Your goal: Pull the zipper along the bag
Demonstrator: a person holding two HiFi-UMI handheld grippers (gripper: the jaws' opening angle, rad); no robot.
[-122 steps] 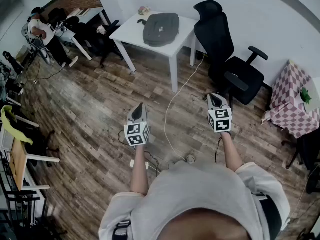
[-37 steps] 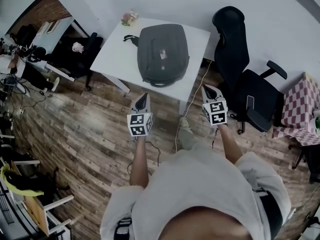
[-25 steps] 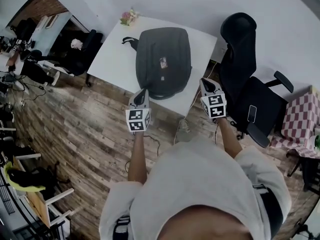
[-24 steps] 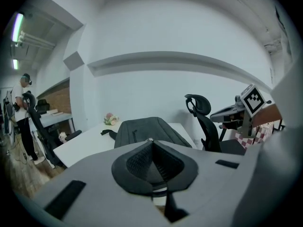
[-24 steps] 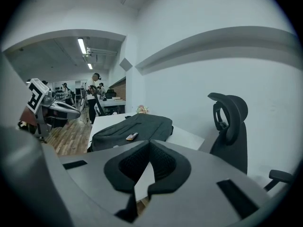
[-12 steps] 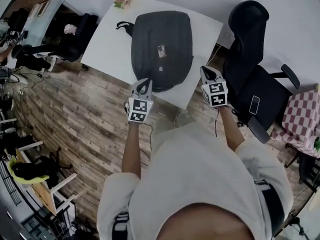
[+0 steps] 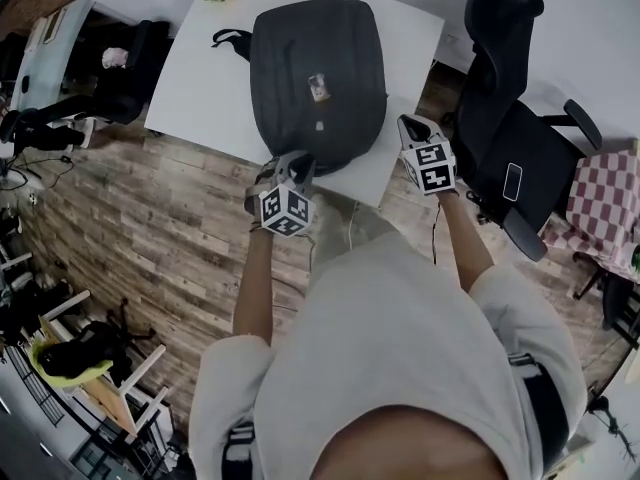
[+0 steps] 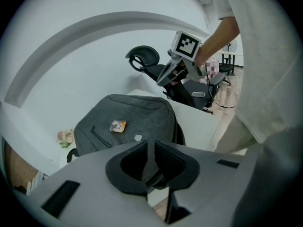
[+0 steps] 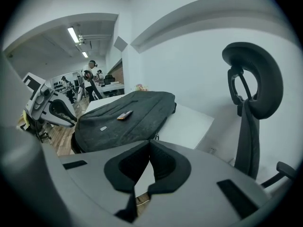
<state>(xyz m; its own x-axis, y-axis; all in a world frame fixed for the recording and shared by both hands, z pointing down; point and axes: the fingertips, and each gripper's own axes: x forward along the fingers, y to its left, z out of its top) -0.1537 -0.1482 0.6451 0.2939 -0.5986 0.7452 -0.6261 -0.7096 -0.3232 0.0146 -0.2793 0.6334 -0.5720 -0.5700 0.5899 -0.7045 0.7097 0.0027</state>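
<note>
White counter (image 7: 200, 88) carries the dark grey bag (image 7: 320, 68), lying flat with its near end at the counter's front edge. Left gripper (image 7: 297, 165) at bag's near end, fingers clenched, empty; contact unclear. Right gripper (image 7: 409, 125) at counter's right edge, beside bag, fingers clenched, empty.

Dark grey bag lying flat on a white table

The bag (image 7: 335, 43) lies front side up on the table (image 7: 195, 93), rounded end at the near edge, carry loop (image 7: 228, 38) at its far left corner. A small orange tag (image 7: 318, 86) sits mid-front. Its zipper is too small to make out.
</note>
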